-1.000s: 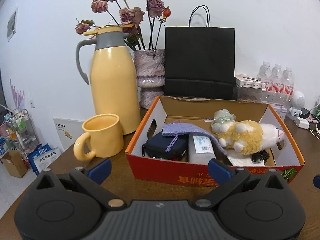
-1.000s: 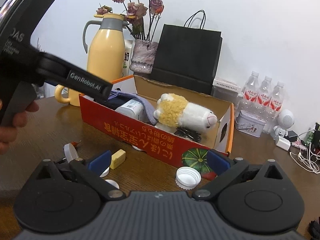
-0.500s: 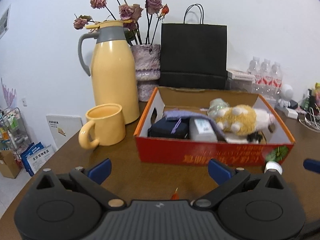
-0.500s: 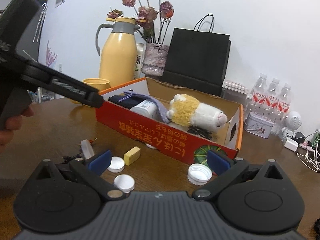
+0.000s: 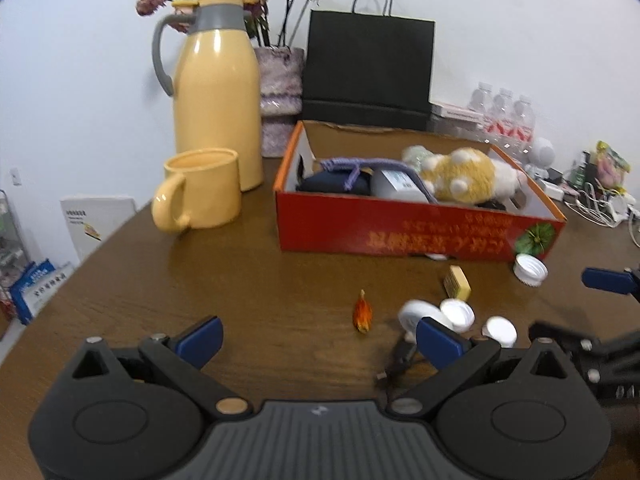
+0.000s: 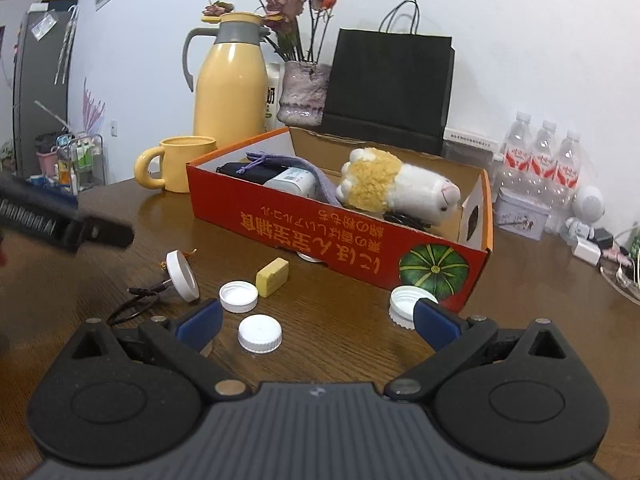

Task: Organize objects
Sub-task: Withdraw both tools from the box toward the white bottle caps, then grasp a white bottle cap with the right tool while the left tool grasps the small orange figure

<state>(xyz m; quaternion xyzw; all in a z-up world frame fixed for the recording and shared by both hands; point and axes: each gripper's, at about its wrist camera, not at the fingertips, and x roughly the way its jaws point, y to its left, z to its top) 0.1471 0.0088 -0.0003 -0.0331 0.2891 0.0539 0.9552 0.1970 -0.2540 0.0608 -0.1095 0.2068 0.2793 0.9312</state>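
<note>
A red cardboard box [image 6: 336,236] [image 5: 416,236] on the brown table holds a plush sheep [image 6: 396,186], a dark pouch and a purple cloth. In front of it lie several white bottle caps [image 6: 260,333] [image 5: 456,314], a yellow eraser block [image 6: 272,276] [image 5: 458,282], a white disc with a black cord [image 6: 182,276] and a small orange item [image 5: 362,314]. My left gripper [image 5: 318,338] is open and empty above the table, short of the caps. My right gripper [image 6: 318,318] is open and empty, with a cap between its fingers' line. The left gripper shows at the left of the right wrist view [image 6: 68,224].
A yellow thermos [image 5: 218,88], a yellow mug [image 5: 202,194], a vase of dried roses [image 5: 278,100] and a black paper bag [image 5: 368,68] stand behind the box. Water bottles [image 6: 544,160], a tin [image 6: 520,214] and cables [image 5: 596,208] crowd the right side.
Both grippers have drawn back from the box and sit lower. The caps, eraser and orange item now show in the left wrist view. Both stay open.
</note>
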